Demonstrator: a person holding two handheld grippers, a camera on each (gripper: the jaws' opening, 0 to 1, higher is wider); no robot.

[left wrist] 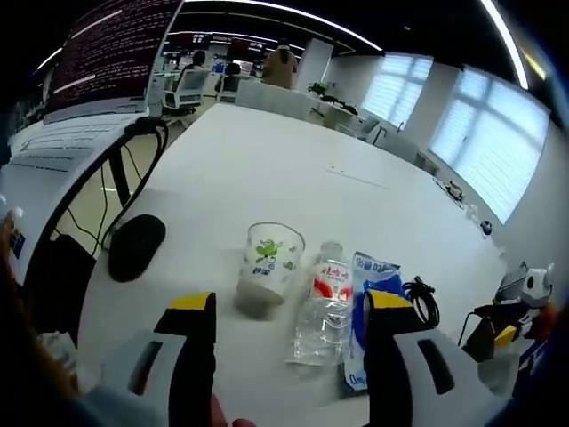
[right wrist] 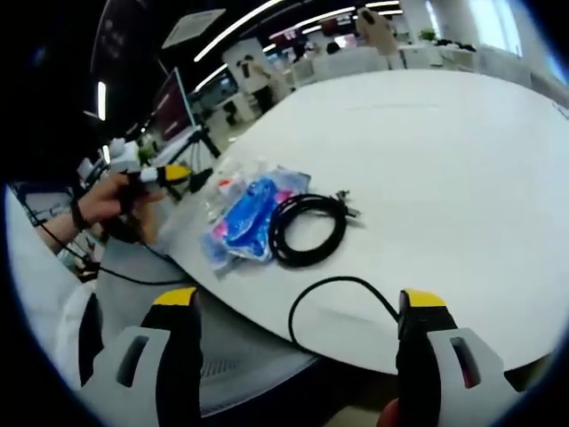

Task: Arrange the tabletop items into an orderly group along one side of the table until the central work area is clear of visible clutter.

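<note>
A paper cup (left wrist: pixel 270 263) with green print lies tilted on the white table (left wrist: pixel 267 160). Beside it lies a clear plastic bottle (left wrist: pixel 324 311) with a red label, then a blue and white packet (left wrist: pixel 369 294). My left gripper (left wrist: pixel 292 307) hangs open above the table's near edge, its jaws either side of the cup and bottle, nothing held. In the right gripper view the blue packet (right wrist: pixel 249 218) lies next to a coiled black cable (right wrist: pixel 307 227). My right gripper (right wrist: pixel 298 307) is open and empty off the table's edge. The left gripper (right wrist: pixel 164 175) shows there in a hand.
A black mouse (left wrist: pixel 136 246) lies left of the cup, near a monitor (left wrist: pixel 107 53) on a black stand. A black cable loop (right wrist: pixel 342 302) hangs over the table's edge (right wrist: pixel 373 351). Small gadgets (left wrist: pixel 520 307) sit at the right. People and chairs stand far behind.
</note>
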